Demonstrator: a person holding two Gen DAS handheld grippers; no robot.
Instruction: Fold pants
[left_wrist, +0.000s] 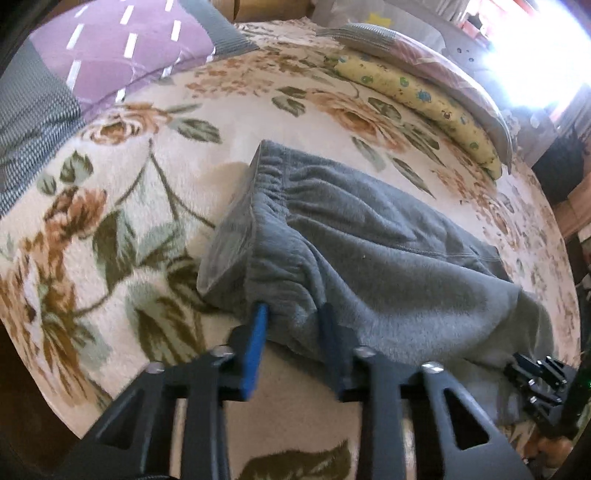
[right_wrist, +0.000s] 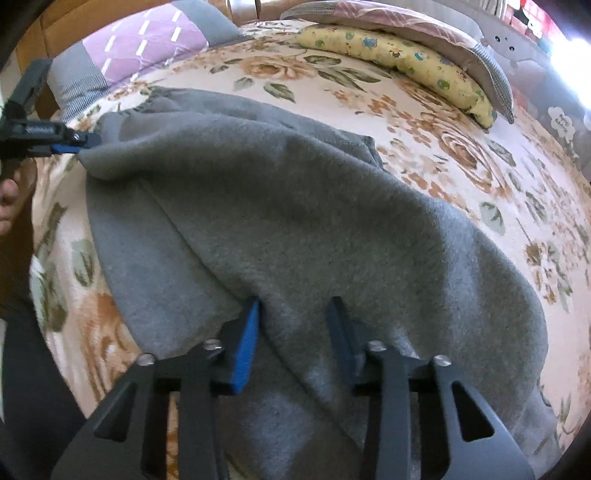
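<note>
Grey fleece pants lie on a floral blanket, their gathered elastic waistband raised and folded up on the left. My left gripper is shut on the near corner of the waistband, with fabric bunched between its blue pads. The right wrist view shows that same left gripper clamped on the pants' far left edge. My right gripper is shut on a ridge of the grey cloth further along the near edge. The cloth hangs in a slack fold between the two grips.
A purple and grey quilt lies at the back left. A yellow printed pillow and a striped pillow line the back right. Bright window glare washes out the far right. A person's hand shows at the left edge.
</note>
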